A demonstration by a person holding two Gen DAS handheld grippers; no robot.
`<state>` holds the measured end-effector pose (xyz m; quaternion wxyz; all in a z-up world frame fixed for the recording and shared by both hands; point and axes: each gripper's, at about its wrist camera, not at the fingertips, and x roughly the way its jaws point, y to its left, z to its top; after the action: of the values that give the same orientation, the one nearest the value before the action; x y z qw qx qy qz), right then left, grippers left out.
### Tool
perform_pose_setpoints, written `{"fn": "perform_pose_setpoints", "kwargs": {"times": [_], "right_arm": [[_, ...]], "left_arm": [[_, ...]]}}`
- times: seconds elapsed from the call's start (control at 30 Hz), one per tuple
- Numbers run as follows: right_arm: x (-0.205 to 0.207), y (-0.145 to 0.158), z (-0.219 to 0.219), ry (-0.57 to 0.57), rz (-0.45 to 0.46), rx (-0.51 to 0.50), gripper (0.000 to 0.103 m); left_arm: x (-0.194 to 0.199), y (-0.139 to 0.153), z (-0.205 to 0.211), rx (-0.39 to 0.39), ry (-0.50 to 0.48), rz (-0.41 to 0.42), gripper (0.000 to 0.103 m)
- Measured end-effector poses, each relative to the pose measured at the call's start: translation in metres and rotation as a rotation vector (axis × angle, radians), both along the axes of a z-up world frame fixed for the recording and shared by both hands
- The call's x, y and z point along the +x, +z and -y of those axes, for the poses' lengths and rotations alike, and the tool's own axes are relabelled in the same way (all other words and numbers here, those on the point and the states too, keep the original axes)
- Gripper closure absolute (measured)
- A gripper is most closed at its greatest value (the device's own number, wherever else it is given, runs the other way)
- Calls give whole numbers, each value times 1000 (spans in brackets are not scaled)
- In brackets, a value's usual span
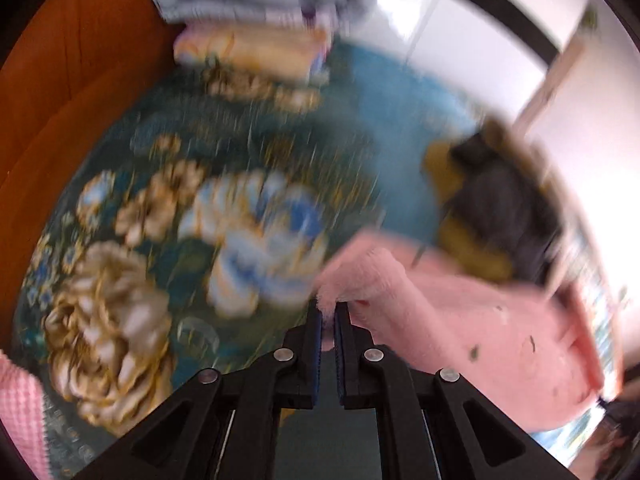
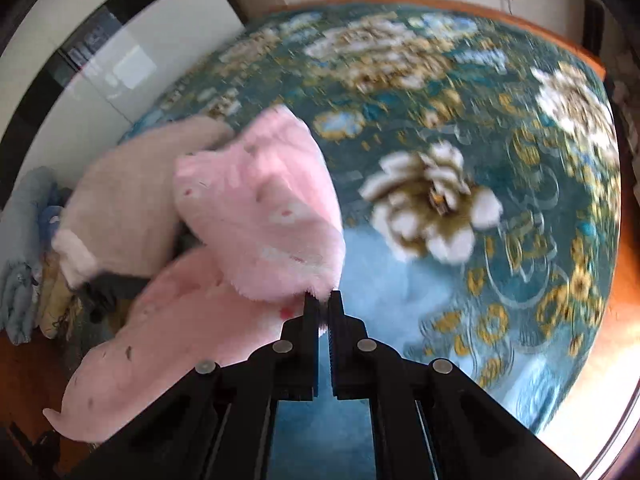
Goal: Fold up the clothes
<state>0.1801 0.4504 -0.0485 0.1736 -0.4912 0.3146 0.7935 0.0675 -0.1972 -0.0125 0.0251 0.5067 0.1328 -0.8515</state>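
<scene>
The fluffy pink fleece garment fills the lower right of the left wrist view and the left half of the right wrist view, lifted over a teal bedspread with gold and white flowers. The left gripper, at bottom centre of its frame, has its jaws nearly together with a tuft of the pink pile pinched between the blue pads. The right gripper is likewise drawn almost closed on a fuzzy edge of the same garment.

With both edges held up off the bed, this looks like the carrying part of a fold: either spreading the piece out or bringing one edge over onto another. The next move, as I judge it, calls for keeping both grips level and the cloth taut between them while it is laid down, so the thick pile does not bunch.

Motion blur smears both views. A stack of folded grey and patterned textiles sits at the top of the left view. A dark and mustard bundle at the right of that view is hard to identify. Which part of the garment each gripper holds cannot be told, and its far end is cut off.
</scene>
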Motion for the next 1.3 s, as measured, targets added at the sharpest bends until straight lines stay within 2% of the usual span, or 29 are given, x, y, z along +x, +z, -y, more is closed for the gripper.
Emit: {"fn": "perform_pose_setpoints", "kwargs": {"times": [0.03,0.1,0.23,0.4,0.53,0.6,0.63,0.67,0.73,0.8,0.83,0.87,0.93,1.1,1.17,1.3], "right_arm": [[12,-19,-3,-24,38,-40,99],[28,-43,-7,-62,75,-103,99],[42,-53,-6,-83,113,-103,99],[55,-51,-14,-120,140,-82,99],[57,-44,-12,-111,124,-61,99],[53,-37,-8,-93,107,-39,99],[50,-33,-6,-83,98,-26,99],[45,-28,-3,-69,86,-11,99],[35,-19,4,-38,65,19,99],[21,-13,12,14,54,41,89],[14,-10,17,41,49,52,71],[4,-8,22,70,44,62,58],[-19,-7,34,133,39,89,56],[-77,-15,68,302,98,199,54],[-95,-24,80,359,128,232,48],[-123,-45,98,438,197,275,48]], "left_arm": [[4,-15,-4,-32,-14,46,97],[15,-38,-4,-24,-3,113,97],[35,-62,-1,-31,33,190,97],[48,-72,14,58,108,241,94],[56,-77,33,154,196,267,93],[61,-79,42,235,250,275,87],[65,-81,45,278,278,277,78],[68,-83,49,321,305,280,64],[71,-88,46,368,320,292,49],[72,-91,40,415,311,296,47],[71,-92,37,431,306,300,43],[70,-94,35,448,301,304,40],[67,-93,33,476,308,300,38],[62,-87,33,532,339,282,32],[61,-81,35,561,350,260,26],[58,-79,40,579,367,244,19]]}}
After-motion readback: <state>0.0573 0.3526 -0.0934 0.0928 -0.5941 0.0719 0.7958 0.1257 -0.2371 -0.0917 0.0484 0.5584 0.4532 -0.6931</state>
